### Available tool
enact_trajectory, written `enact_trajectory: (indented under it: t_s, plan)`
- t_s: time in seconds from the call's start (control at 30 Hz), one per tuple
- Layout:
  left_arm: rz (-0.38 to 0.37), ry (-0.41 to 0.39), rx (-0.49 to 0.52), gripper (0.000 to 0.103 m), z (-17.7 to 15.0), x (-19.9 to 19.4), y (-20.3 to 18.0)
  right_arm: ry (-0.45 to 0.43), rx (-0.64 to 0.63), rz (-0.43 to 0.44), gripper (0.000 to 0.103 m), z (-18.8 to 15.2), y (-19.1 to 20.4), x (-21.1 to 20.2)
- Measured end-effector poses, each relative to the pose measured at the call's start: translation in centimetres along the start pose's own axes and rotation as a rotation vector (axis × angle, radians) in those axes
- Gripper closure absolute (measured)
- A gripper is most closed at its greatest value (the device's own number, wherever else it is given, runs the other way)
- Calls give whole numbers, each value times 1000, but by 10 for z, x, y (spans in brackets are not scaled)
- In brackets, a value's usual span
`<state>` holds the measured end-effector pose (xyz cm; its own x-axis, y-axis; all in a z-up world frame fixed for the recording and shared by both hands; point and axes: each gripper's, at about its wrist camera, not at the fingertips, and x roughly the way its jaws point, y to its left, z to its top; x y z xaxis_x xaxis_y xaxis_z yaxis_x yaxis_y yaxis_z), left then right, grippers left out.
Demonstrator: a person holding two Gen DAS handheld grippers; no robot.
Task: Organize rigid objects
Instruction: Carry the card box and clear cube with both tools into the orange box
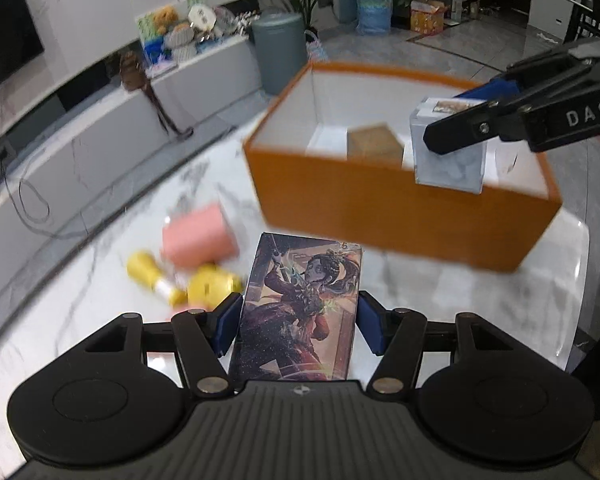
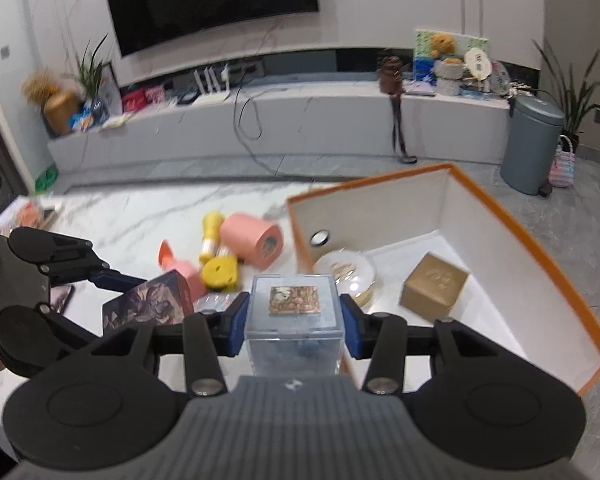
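Orange box (image 2: pixel 532 248) is the landmark. Right hand-held gripper (image 2: pixel 294 320) clamps a clear cube (image 2: pixel 296 320) at its near wall; left hand-held gripper (image 1: pixel 298 312) clamps an illustrated carton (image 1: pixel 300 308) just short of it. Risk: collision between grippers, or the smooth cube slipping.

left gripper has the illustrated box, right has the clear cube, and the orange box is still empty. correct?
Not quite: the orange box is not empty. The right wrist view shows a gold box and a round clear-lidded container already inside. The rest holds: the left gripper grips the illustrated box, and the right gripper grips the clear cube.
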<state>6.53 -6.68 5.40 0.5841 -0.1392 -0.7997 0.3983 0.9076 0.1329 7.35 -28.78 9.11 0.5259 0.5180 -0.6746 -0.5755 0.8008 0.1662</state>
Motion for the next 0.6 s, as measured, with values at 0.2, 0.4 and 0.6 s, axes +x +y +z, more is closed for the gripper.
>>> enact_trajectory:
  t_s: [0.2, 0.4, 0.6]
  plan:
    - [-19, -35, 81, 33, 55, 3, -25, -63, 74, -61, 56, 15, -39, -20]
    - [-46, -43, 148, 33, 100, 25, -54, -39, 162, -129, 56, 15, -79, -10]
    - [-76, 23, 215, 33, 125, 65, -80, 0, 190, -190, 57, 12, -106, 3]
